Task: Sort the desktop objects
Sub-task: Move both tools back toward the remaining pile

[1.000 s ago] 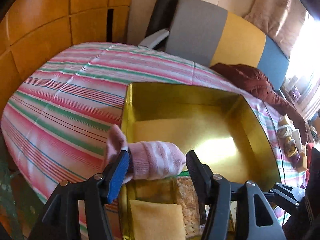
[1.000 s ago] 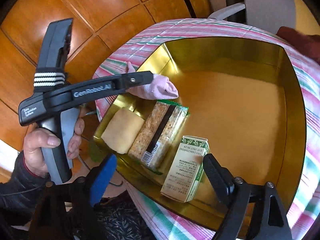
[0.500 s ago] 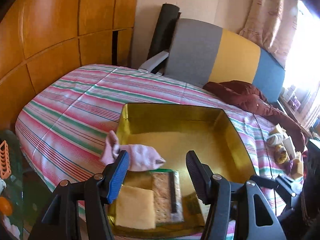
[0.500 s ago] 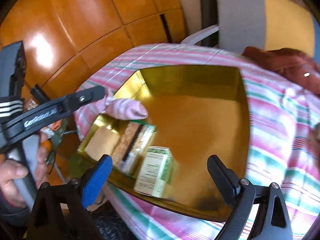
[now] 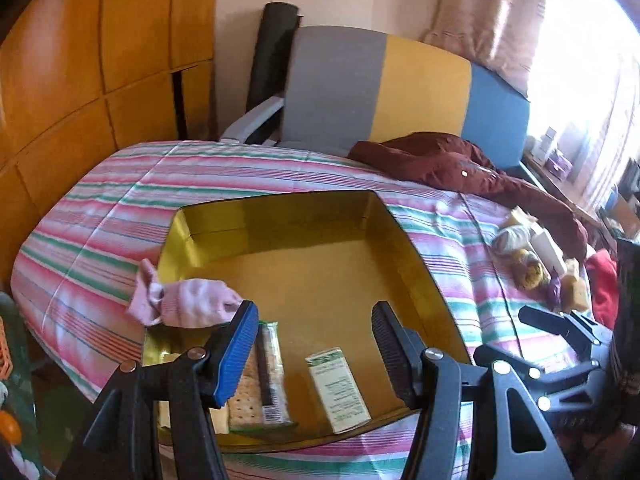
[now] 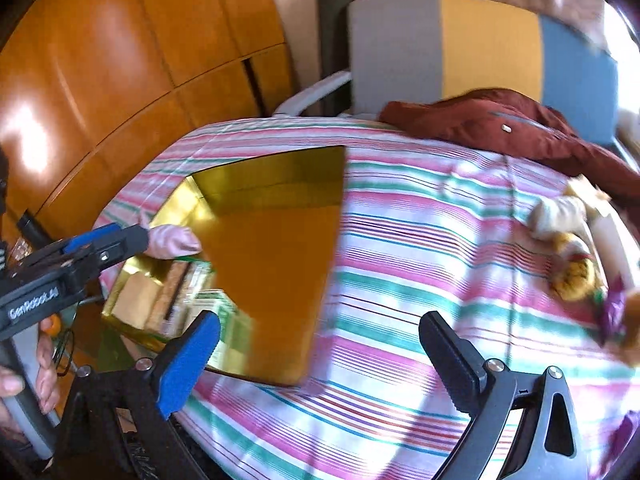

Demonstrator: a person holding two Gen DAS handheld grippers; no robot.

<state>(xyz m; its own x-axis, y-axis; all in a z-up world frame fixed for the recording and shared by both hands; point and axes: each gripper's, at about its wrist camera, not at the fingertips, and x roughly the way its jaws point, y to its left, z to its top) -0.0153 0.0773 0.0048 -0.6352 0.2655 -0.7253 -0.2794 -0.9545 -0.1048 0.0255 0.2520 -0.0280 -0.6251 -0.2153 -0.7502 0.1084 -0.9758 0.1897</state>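
With both the left gripper and right gripper spread wide and empty, the pink sock draped over the gold tray's left rim, at middle left, could slide out onto the striped cloth.

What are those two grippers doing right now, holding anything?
Left gripper: open, holding nothing; the pink sock lies beside it on the gold box's edge.
Right gripper: open, empty.

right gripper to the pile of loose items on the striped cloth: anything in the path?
Nothing visible. The right gripper is open over bare striped cloth, and only cloth lies between it and the loose items at the right. The gold box sits off to the left.
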